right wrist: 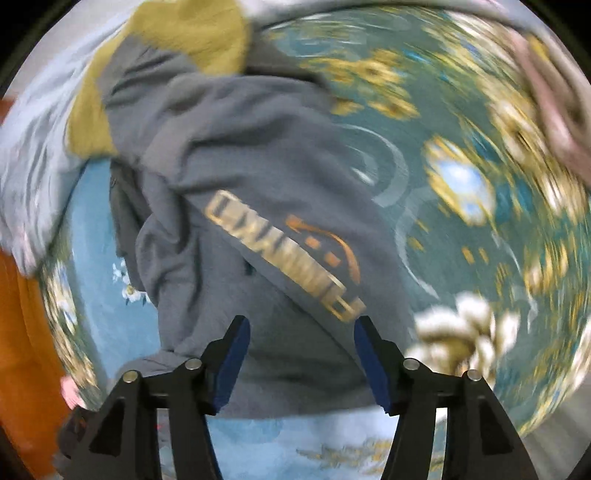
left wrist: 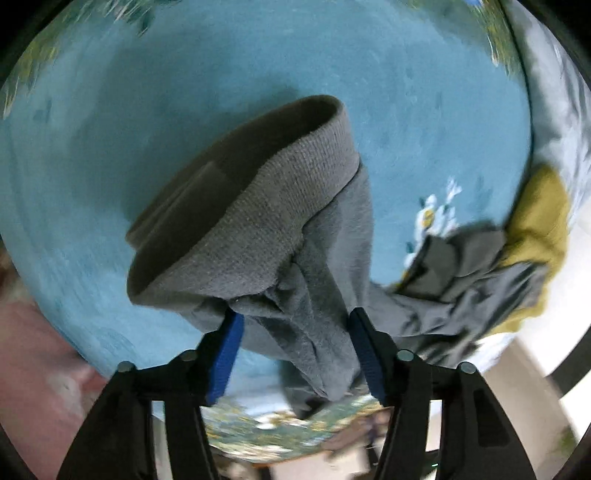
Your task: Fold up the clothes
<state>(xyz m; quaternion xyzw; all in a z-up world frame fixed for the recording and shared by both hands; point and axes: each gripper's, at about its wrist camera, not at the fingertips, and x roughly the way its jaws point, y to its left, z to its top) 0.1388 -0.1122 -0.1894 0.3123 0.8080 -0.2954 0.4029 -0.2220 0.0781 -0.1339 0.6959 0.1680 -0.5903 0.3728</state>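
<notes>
Blue cloth (left wrist: 406,92); left gripper (left wrist: 295,325), right gripper (right wrist: 301,332) angled down, seemingly agape.

Soft even light, strong fisheye bending, heavy motion blur at right-wrist edges

Gold lettering on grey sweatshirt (right wrist: 258,206) too blurred

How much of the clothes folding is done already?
Hardly any. The grey sweatshirt lies crumpled on the blue cloth, no neat fold showing, with a mustard garment bunched beside it. In hand: nothing. The left hand-held gripper is open with the sleeve draped loosely between its fingers, and the right hand-held gripper is open above the sweatshirt. Left: spreading it flat, folding it, then the mustard one.
</notes>
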